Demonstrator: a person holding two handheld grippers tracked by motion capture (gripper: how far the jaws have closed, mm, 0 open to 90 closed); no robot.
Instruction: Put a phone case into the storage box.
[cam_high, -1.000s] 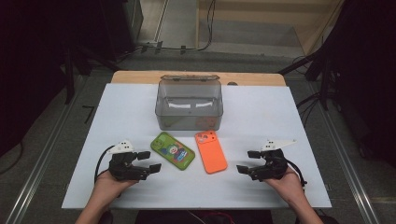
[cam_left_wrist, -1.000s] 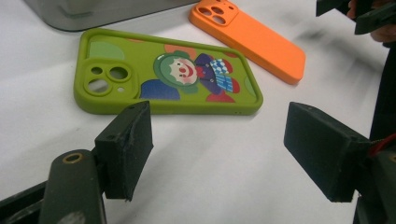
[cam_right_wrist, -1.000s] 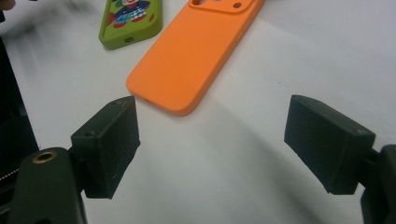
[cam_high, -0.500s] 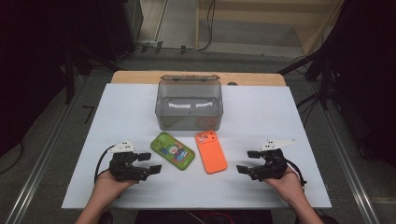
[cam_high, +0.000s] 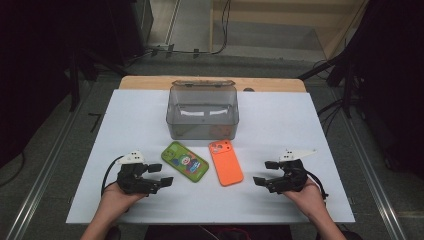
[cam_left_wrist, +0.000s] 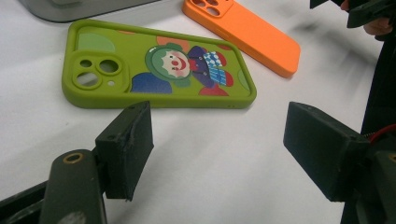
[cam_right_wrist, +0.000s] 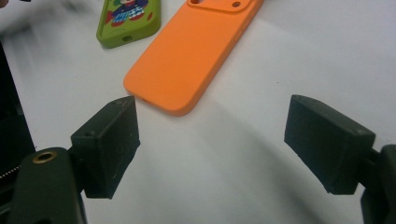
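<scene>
Left gripper (cam_high: 164, 175) rests low on the white table (cam_high: 310, 130) at the near left, held in the person's left hand (cam_high: 116, 197). Its jaws stand wide apart with nothing between them; the left gripper view confirms an empty gap over bare tabletop.

Green phone case (cam_high: 184, 161) lies flat, back up, just right of the left gripper and apart from it. It is the nearest item to those jaws. Its back carries a cartoon clown figure (cam_left_wrist: 187, 63) with green hair and a red nose, on coloured patches. No lettering or brand mark can be read on it.

Orange phone case (cam_high: 225, 162) lies flat beside the green one, near it but not touching. Its surface is plain, with a camera cut-out at the far end; no logo or writing is visible in the right gripper view (cam_right_wrist: 191, 51).

Clear plastic bin (cam_high: 202, 111) stands upright behind both cases, near the table's far edge. It appears empty apart from reflections; no label is legible.

Right gripper (cam_high: 265, 172) rests at the near right in the person's right hand (cam_high: 307, 197), jaws likewise spread and empty, aimed toward the orange case and short of it.

Assessment: nothing is gripped, both cases are on the table outside the bin. The work appears not yet begun; picking up each case, and likely placing it in the bin, remains.
</scene>
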